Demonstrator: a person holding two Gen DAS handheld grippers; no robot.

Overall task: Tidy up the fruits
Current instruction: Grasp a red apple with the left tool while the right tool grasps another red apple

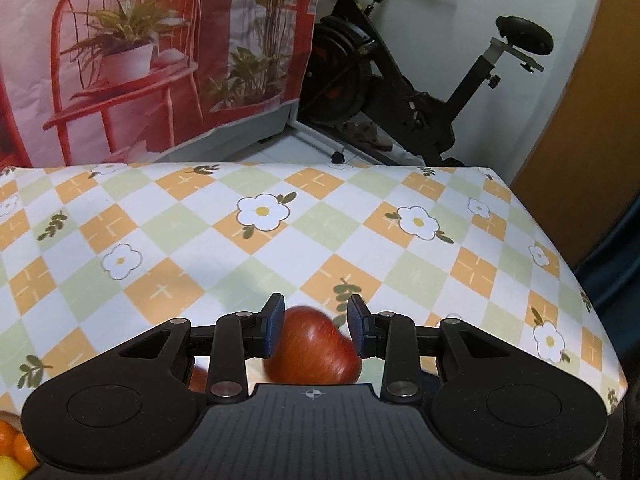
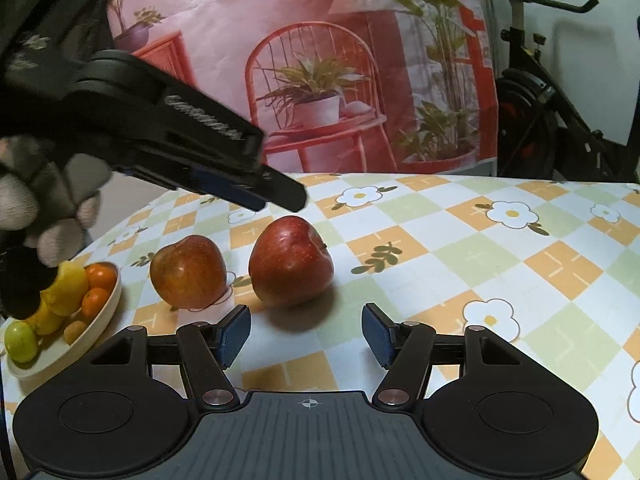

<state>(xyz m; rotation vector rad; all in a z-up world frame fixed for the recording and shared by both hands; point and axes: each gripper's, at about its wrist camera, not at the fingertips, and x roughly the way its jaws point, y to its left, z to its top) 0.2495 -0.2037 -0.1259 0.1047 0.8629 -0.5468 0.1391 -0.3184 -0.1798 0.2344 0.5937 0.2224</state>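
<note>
A dark red apple (image 2: 291,261) lies on the checked tablecloth (image 2: 500,264), with a paler red-orange apple (image 2: 188,271) just left of it. My left gripper (image 1: 316,326) is open, its blue pads a little apart from the dark red apple (image 1: 314,346) below and between them. In the right wrist view the left gripper (image 2: 276,196) hovers just above that apple. My right gripper (image 2: 306,336) is open and empty, in front of the dark apple. A cream bowl (image 2: 102,320) at the left holds oranges, lemons and a green fruit.
The table's far edge (image 1: 280,165) runs in front of a printed backdrop (image 1: 140,60). An exercise bike (image 1: 400,80) stands behind the table at the right. The table's right edge (image 1: 576,280) drops off beside a wooden door.
</note>
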